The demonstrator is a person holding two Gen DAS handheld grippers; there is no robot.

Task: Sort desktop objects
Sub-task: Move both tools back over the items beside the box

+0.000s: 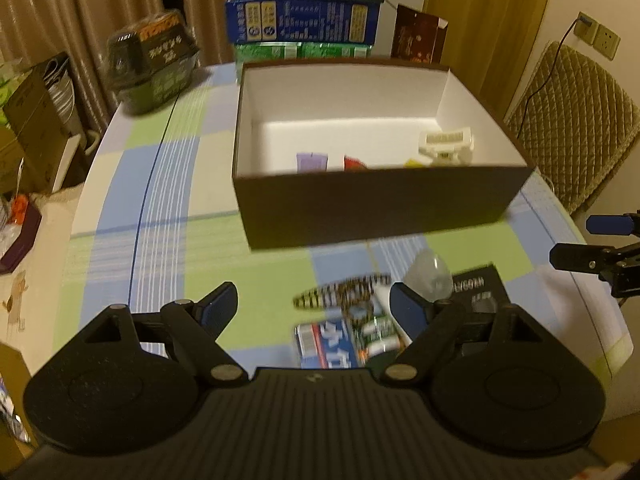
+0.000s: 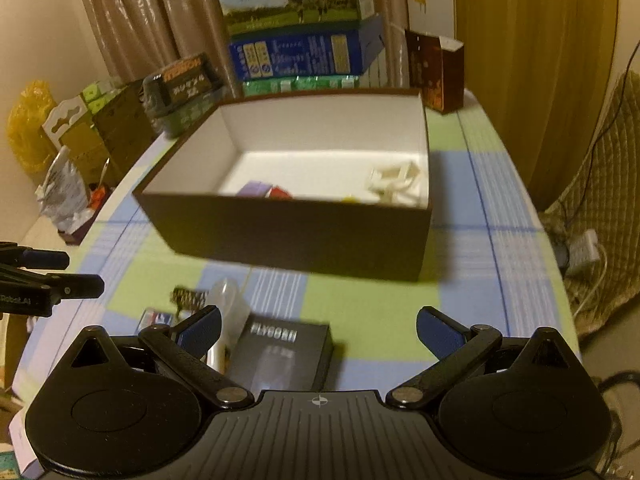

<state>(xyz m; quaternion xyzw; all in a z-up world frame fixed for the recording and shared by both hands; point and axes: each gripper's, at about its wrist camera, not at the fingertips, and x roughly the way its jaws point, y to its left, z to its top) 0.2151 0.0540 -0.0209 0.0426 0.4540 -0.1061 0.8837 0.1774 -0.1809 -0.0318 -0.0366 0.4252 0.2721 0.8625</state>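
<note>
A brown box with a white inside stands mid-table; it also shows in the right wrist view. Inside lie a purple item, a red item and a white plastic piece. In front of the box lie a striped hair clip, a blue-and-white pack, a green-and-white pack, a clear bottle and a black box. My left gripper is open and empty above these. My right gripper is open and empty over the black box.
Stacked milk cartons, a dark snack tub and a brown carton stand at the table's back. Boxes and bags crowd the left side. A quilted chair stands right. The checked tablecloth covers the table.
</note>
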